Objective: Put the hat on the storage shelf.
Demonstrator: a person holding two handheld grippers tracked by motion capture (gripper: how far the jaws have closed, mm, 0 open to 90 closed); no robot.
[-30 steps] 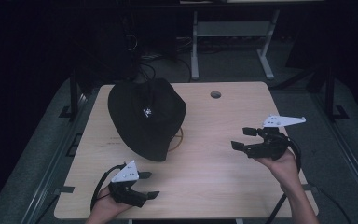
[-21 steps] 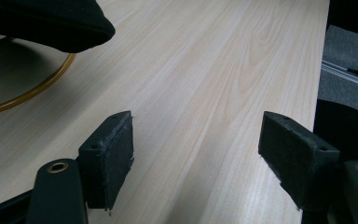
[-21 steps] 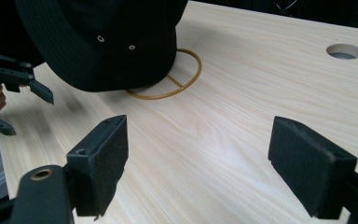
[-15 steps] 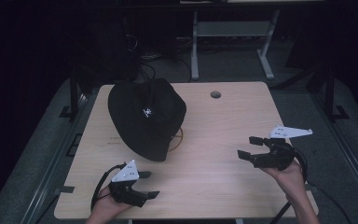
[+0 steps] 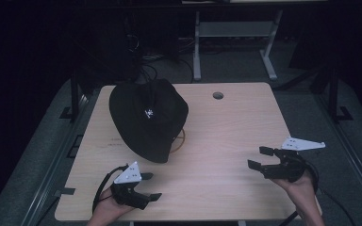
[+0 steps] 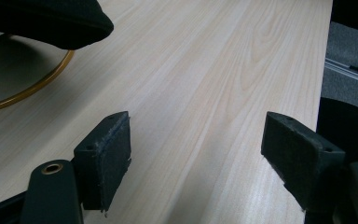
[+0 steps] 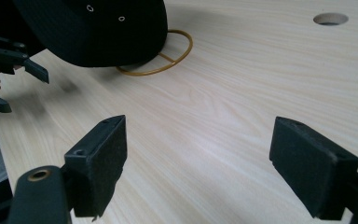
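Black pads on both grippers, nothing between them. Left gripper (image 5: 152,186) sits low over the near-left part of the table, jaws spread wide, empty; in the left gripper view only bare wood lies between its pads (image 6: 114,158). Right gripper (image 5: 261,157) hangs over the near-right edge, jaws also wide apart, holding nothing, pointing left across the table toward the other one. Grey three-cornered plate on top of each.

Black hat (image 5: 148,117) lies just beyond the left gripper, up and slightly right of it, crown up, small white logo on top. Near it but not touching. From the right gripper it's well apart, far across the table; the right gripper view shows its side with two small eyelets (image 7: 89,8).

Thin yellow ring (image 5: 181,141) is marked or lying on the wood, mostly under the hat's brim, on the side facing the right gripper. Can't tell which.

Light wood table (image 5: 235,127), round cable hole (image 5: 218,95) at the far side, well beyond the right gripper. Dark floor and a metal frame behind.
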